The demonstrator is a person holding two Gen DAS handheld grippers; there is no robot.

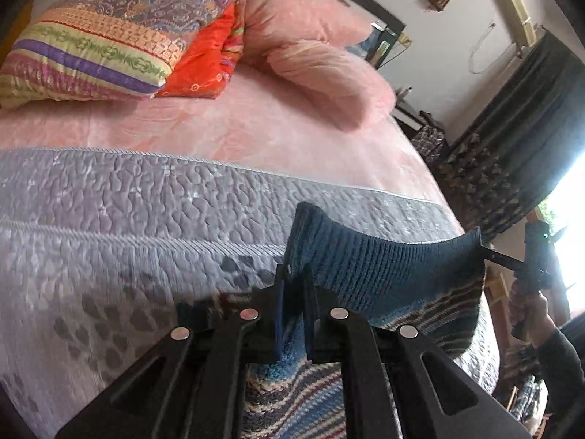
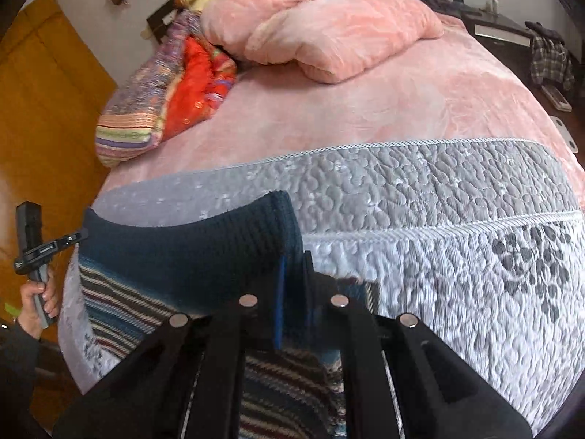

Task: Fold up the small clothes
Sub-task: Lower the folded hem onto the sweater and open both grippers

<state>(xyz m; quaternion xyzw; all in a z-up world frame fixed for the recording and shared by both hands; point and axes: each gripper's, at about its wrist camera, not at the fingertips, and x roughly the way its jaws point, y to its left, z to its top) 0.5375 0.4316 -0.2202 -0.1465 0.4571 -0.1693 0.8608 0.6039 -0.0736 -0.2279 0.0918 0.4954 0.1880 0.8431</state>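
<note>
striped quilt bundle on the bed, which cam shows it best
The left wrist view. There the folded striped quilt fills the upper left, with its purple, green and orange bands and red panel sharp and unobstructed. The right wrist view shows it smaller and foreshortened at the bed's far left edge, partly tucked behind the pink duvet.

Below my jaws the striped sweater [image 1: 292, 395] runs off the bottom edge; the linkages cover its middle, and the quilt [image 1: 109, 256] beside them blurs.

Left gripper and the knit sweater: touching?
Touching. The left wrist view shows the left gripper with its fingers closed on the sweater's dark blue ribbed edge, no gap.
</note>
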